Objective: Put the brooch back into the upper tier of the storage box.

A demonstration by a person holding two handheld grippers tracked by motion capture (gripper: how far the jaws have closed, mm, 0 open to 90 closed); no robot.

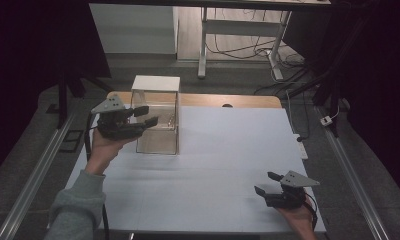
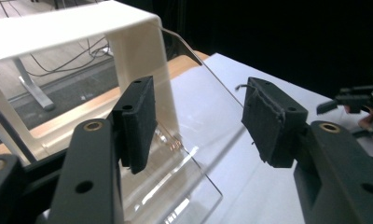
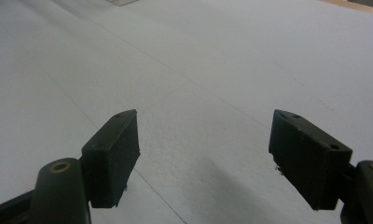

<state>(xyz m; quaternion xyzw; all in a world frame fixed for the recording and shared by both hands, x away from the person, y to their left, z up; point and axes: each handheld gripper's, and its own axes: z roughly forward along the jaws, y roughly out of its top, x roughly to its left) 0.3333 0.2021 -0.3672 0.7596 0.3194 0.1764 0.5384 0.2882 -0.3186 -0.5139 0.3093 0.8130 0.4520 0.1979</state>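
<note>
Left gripper: I see my left gripper (image 1: 144, 115) left of centre in the high view, raised beside the box, its jaws apart with nothing clamped between them.
Box: the clear acrylic box with a white top panel (image 1: 155, 116) stands at the upper left of the white tabletop (image 1: 223, 165); in the left gripper view its transparent wall (image 2: 194, 154) runs between my two pads without either pressing on it.
Contents: something small glints inside the box; I cannot tell what.
Right gripper: my right gripper (image 1: 269, 184) sits at the lower right of the high view, low over the tabletop, well apart from the box, jaws spread wide on nothing.
</note>
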